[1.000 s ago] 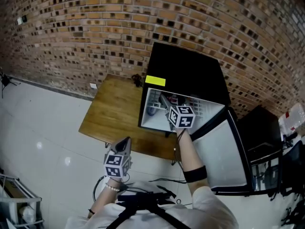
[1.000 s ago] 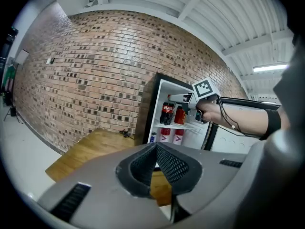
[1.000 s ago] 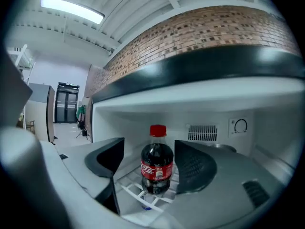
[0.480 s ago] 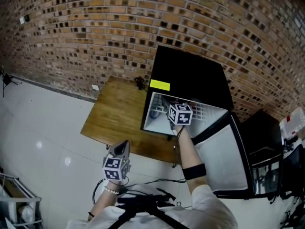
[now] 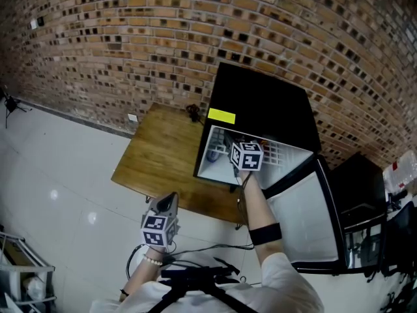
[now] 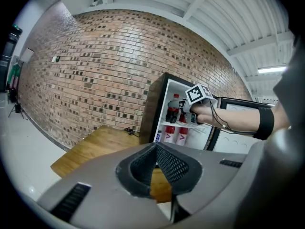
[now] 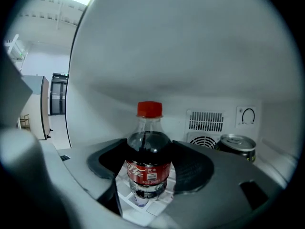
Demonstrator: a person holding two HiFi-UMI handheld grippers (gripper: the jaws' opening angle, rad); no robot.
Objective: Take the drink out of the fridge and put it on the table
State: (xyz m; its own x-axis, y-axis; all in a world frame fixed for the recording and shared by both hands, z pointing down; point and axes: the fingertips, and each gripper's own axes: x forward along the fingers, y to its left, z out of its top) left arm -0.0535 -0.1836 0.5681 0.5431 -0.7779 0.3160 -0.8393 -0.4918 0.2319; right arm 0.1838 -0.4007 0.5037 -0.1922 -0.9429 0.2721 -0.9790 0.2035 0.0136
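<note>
A cola bottle (image 7: 148, 161) with a red cap and red label stands upright on the white wire shelf inside the open black fridge (image 5: 260, 109). My right gripper (image 7: 149, 150) reaches into the fridge, its jaws closing with the bottle between them and both pads against its sides. In the head view the right gripper (image 5: 236, 151) sits at the fridge's upper shelf. My left gripper (image 5: 169, 199) hangs shut and empty over the near edge of the wooden table (image 5: 156, 155). In the left gripper view the left gripper (image 6: 156, 145) points towards the fridge.
A drinks can (image 7: 234, 144) stands right of the bottle near the rear vent. Further bottles (image 6: 176, 135) fill the lower shelf. The fridge door (image 5: 306, 207) hangs open to the right. A brick wall runs behind, with white floor tiles to the left.
The right gripper has pushed slightly deeper into the fridge. The left gripper has stayed nearly still at the table's near edge.
</note>
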